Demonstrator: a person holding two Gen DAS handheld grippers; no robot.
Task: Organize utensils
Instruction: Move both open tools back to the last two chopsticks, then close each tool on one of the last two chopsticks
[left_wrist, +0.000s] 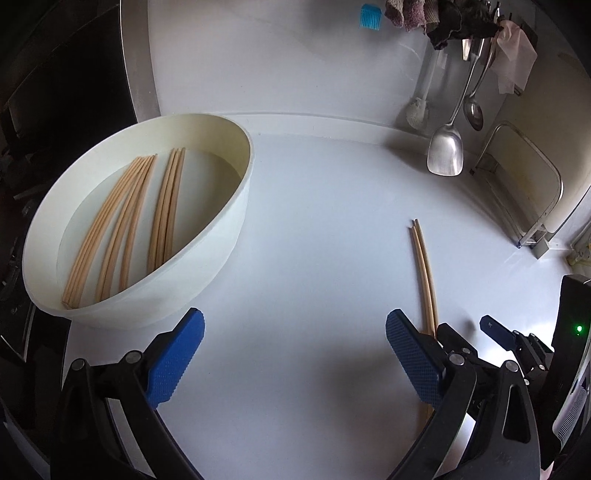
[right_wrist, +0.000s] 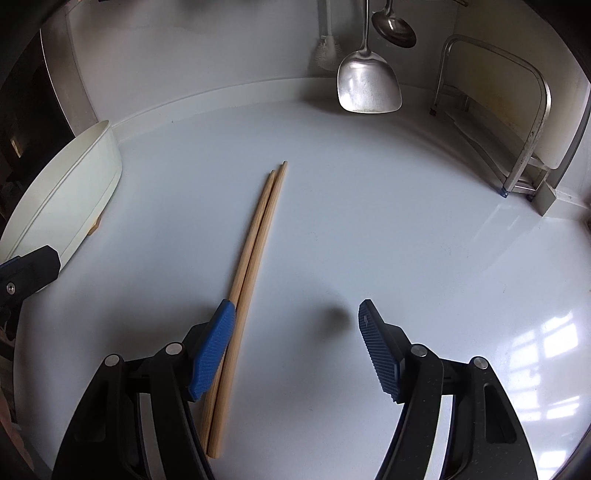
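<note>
A pair of wooden chopsticks (right_wrist: 255, 254) lies on the white counter, side by side; it also shows in the left wrist view (left_wrist: 424, 269). My right gripper (right_wrist: 297, 314) is open and empty, its left finger beside the pair's near half. My left gripper (left_wrist: 295, 328) is open and empty, just right of a white oval tub (left_wrist: 207, 254) that holds several more chopsticks (left_wrist: 129, 225). The tub also shows in the right wrist view (right_wrist: 66, 199) at the left. The right gripper's fingertip (left_wrist: 493, 328) shows in the left wrist view.
A steel spatula (right_wrist: 365, 81) and a ladle (right_wrist: 393, 26) hang on the back wall, with a white brush (right_wrist: 327, 51) beside them. A metal rack (right_wrist: 532, 122) stands at the back right. A blue brush (left_wrist: 370, 15) and cloths (left_wrist: 443, 18) hang above.
</note>
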